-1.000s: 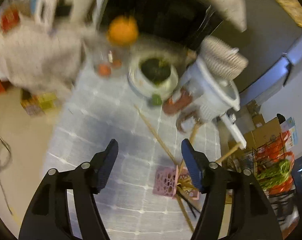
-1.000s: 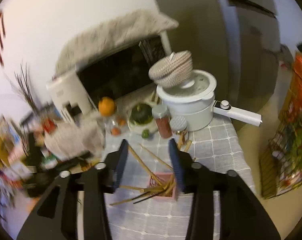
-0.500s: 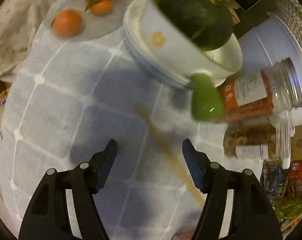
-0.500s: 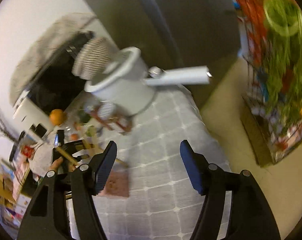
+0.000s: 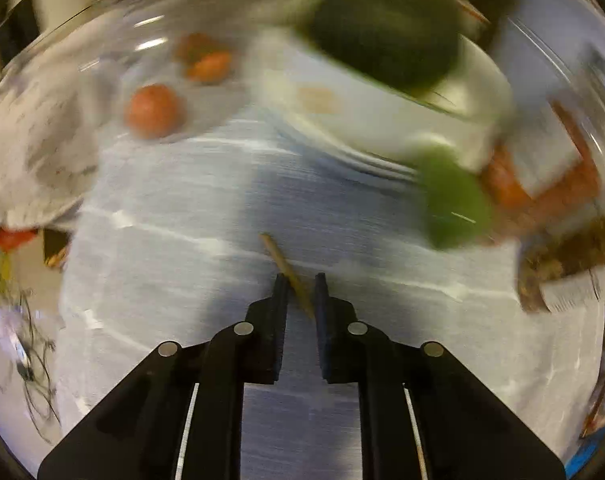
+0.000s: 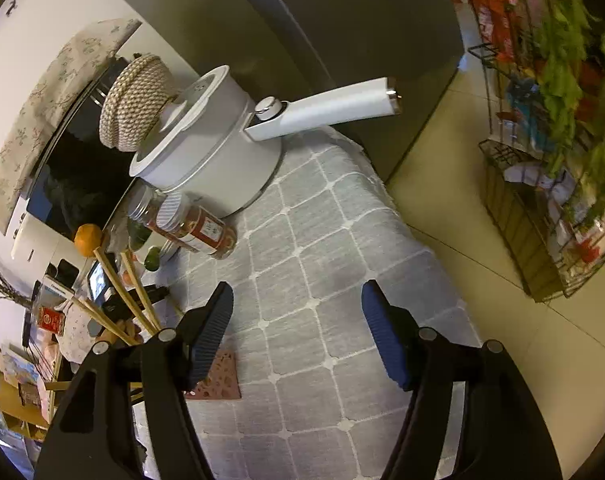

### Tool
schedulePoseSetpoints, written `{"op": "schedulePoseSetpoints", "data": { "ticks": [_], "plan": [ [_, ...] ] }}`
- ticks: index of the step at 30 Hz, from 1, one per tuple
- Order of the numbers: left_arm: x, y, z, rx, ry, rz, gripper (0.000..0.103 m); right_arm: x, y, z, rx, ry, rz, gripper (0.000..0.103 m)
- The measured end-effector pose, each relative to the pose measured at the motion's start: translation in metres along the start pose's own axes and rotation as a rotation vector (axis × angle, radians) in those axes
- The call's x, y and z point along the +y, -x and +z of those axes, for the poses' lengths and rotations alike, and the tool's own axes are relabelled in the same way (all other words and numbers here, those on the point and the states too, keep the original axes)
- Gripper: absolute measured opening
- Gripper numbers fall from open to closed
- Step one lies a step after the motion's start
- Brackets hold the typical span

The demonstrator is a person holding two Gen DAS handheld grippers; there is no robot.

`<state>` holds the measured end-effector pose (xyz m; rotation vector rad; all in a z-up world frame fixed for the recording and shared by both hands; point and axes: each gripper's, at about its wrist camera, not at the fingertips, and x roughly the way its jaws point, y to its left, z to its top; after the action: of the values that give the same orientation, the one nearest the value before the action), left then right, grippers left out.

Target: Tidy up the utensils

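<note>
In the blurred left wrist view my left gripper (image 5: 299, 280) is shut on a wooden chopstick (image 5: 283, 265), whose tip sticks out ahead over the grey checked tablecloth (image 5: 206, 216). In the right wrist view my right gripper (image 6: 298, 300) is open and empty above the cloth (image 6: 322, 264). At its left, several wooden chopsticks (image 6: 120, 280) stand up from beside a pink holder (image 6: 218, 376), partly hidden behind the left finger (image 6: 210, 328).
A white bowl (image 5: 382, 120) with a dark green squash, a green fruit (image 5: 450, 204) and orange fruits (image 5: 154, 110) lie ahead of the left gripper. A white pot (image 6: 214, 152) with a long handle, spice jars (image 6: 194, 228) and the table's right edge show in the right view.
My left gripper has closed from wide open onto the chopstick. The right gripper has stayed open, with its view turned slightly.
</note>
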<state>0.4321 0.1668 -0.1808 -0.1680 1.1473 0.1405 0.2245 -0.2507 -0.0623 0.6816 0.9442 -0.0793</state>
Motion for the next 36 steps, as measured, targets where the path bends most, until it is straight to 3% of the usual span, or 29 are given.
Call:
{"op": "schedulePoseSetpoints", "data": {
  "ticks": [3,5,8,10,20,27,32,36],
  "plan": [
    [0.053,0.007,0.000,-0.027,0.106,-0.062,0.005,-0.006,0.003,-0.002,0.019,-0.039,0.013,0.069],
    [0.096,0.027,-0.006,-0.084,0.143,-0.147,0.005,-0.005,0.008,-0.006,0.014,-0.039,0.019,0.069],
    [0.131,0.074,-0.024,-0.180,0.102,-0.271,0.005,0.001,0.019,-0.015,-0.001,-0.019,0.039,0.069],
    [0.135,0.109,-0.040,-0.227,0.049,-0.308,0.005,0.003,0.024,-0.024,0.009,-0.022,0.060,0.069],
    [0.086,0.268,-0.119,-0.400,-0.078,-0.357,0.005,0.009,0.071,-0.101,0.110,0.010,0.155,0.071],
    [0.031,0.370,-0.122,-0.551,-0.159,-0.351,0.005,0.003,0.105,-0.153,0.120,0.106,0.145,0.075],
    [-0.019,0.414,-0.123,-0.621,-0.224,-0.379,0.005,-0.014,0.095,-0.184,0.157,0.081,0.176,0.077],
    [-0.051,0.410,-0.123,-0.604,-0.273,-0.362,0.005,-0.020,0.083,-0.194,0.202,0.114,0.154,0.077]
  ]
}}
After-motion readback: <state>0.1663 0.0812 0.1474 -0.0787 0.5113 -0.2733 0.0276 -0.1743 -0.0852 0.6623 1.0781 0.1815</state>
